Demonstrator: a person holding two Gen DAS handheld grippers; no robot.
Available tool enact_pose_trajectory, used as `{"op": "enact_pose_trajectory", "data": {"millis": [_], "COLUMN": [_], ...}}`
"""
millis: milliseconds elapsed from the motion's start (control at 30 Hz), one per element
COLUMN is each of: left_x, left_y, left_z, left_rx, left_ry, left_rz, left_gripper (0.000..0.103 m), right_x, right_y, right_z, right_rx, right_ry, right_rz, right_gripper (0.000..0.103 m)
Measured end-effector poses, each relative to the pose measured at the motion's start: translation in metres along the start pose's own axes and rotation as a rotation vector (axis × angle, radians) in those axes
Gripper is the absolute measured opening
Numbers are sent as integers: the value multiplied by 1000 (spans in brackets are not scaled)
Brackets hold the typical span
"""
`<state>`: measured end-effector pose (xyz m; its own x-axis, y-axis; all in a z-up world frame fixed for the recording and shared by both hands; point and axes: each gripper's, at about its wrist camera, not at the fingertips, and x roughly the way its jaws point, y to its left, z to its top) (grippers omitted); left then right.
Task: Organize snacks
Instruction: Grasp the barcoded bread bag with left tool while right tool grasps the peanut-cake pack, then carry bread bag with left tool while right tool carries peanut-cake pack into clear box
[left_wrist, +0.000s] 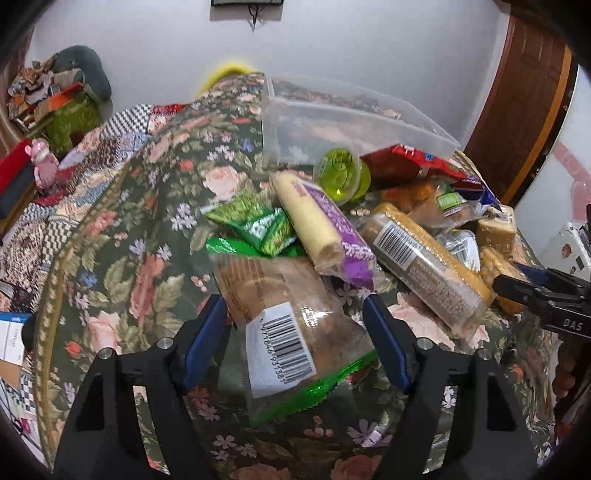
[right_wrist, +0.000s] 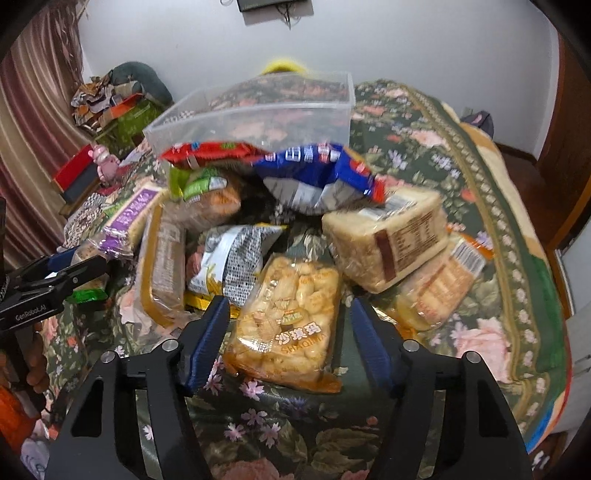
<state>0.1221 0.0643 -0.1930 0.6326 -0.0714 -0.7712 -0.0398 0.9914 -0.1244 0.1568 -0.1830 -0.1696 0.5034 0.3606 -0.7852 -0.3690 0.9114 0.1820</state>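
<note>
Left wrist view: left tool (left_wrist: 295, 325) spread, straddling the barcode pack (left_wrist: 291, 325), pads not yet touching. We judge a squeeze across the pack's middle is best. The empty bin (left_wrist: 354, 122) lies well ahead.

Right wrist view: right tool (right_wrist: 286, 332) spread, level and low over the bedspread (right_wrist: 480, 177), shaqima pack (right_wrist: 288, 321) between its pads. We would close gently; the wrapper looks slippery.

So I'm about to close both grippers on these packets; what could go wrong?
The left gripper straddles the barcoded packet, whose far end lies under the purple roll; lifting may tumble the roll. The right gripper straddles the Shaqima pack; a hard squeeze might crush it. The clear bin sits behind the pile, so carrying over could knock snacks.
</note>
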Motion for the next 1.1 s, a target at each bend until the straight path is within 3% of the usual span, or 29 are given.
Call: {"op": "enact_pose_trajectory", "data": {"millis": [100, 233, 467, 833, 1100], "left_x": [7, 9, -2, -43, -75], "left_y": [2, 4, 3, 9, -2], "left_z": [0, -2, -3, -5, 20], "left_rx": [-6, -20, -10, -30, -7], "left_ry": [13, 14, 4, -54, -144], "left_rz": [1, -5, 32, 52, 33], "left_gripper": [68, 65, 49, 49, 49], "right_x": [5, 2, -8, -37, -55], "right_y": [-2, -2, -10, 3, 7], "right_z": [-3, -6, -6, 1, 22], "right_rx": [19, 17, 44, 16, -5], "right_ry": [29, 16, 5, -80, -159], "right_rz": [20, 11, 22, 11, 23], "right_gripper": [52, 50, 44, 43, 43]}}
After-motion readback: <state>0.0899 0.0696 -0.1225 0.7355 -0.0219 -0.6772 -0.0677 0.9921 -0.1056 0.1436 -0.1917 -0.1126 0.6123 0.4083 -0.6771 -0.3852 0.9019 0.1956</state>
